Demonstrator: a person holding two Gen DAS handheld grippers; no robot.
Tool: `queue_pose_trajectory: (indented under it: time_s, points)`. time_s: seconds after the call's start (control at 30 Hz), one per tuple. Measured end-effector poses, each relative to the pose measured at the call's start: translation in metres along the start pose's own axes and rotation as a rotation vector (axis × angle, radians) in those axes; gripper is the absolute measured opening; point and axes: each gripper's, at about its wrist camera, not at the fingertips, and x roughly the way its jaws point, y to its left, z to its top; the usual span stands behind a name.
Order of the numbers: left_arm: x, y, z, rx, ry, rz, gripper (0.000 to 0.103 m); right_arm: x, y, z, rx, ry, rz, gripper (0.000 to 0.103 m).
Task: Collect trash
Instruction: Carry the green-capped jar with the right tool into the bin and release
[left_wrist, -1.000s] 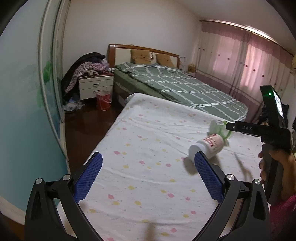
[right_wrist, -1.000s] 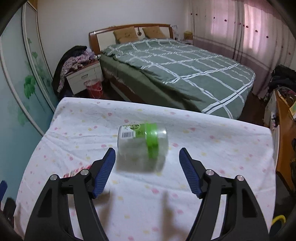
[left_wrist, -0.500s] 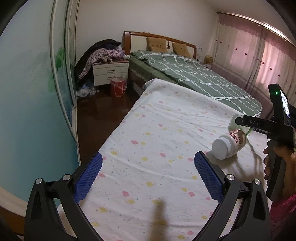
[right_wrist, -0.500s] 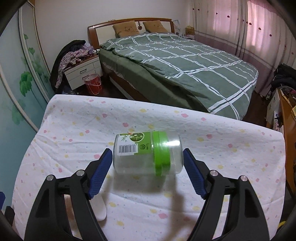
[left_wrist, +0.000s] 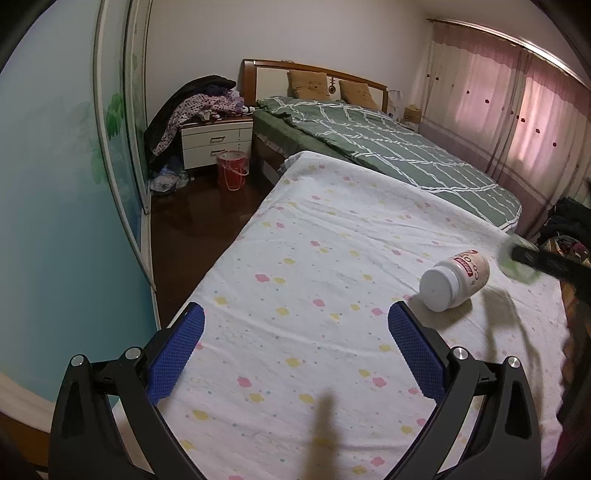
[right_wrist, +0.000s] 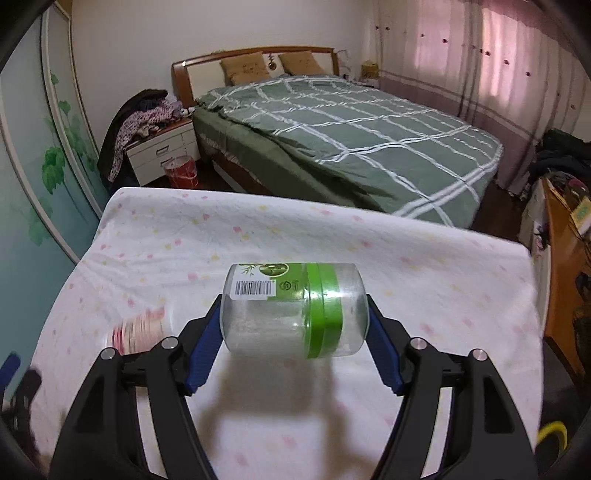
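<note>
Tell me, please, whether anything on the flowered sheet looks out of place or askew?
Yes. Two empty containers lie tipped on their sides on the flowered sheet rather than upright: a white bottle with a red label, and a clear jar with a green band, which sits crosswise between the right gripper's pads. Nothing looks spilled or broken.

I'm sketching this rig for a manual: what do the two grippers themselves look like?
Both the left gripper and the right gripper are alike: black angular plastic arms with silver round screws at the joints, ending in two flat fingers faced with blue, finely textured pads. No cables or sleeves show.
</note>
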Motion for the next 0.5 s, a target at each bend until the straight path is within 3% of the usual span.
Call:
queue_pose_trajectory:
  time_s: [0.17, 0.5]
  points:
    - [-0.002, -0.005, -0.002, 0.014, -0.003, -0.015, 0.098, -0.050, -0.053, -0.049, 0.121, -0.022, -0.062, 0.067]
    - [-0.005, -0.017, -0.005, 0.054, -0.010, -0.017, 0.098, -0.136, -0.186, -0.156, 0.439, -0.053, -0.405, 0.067]
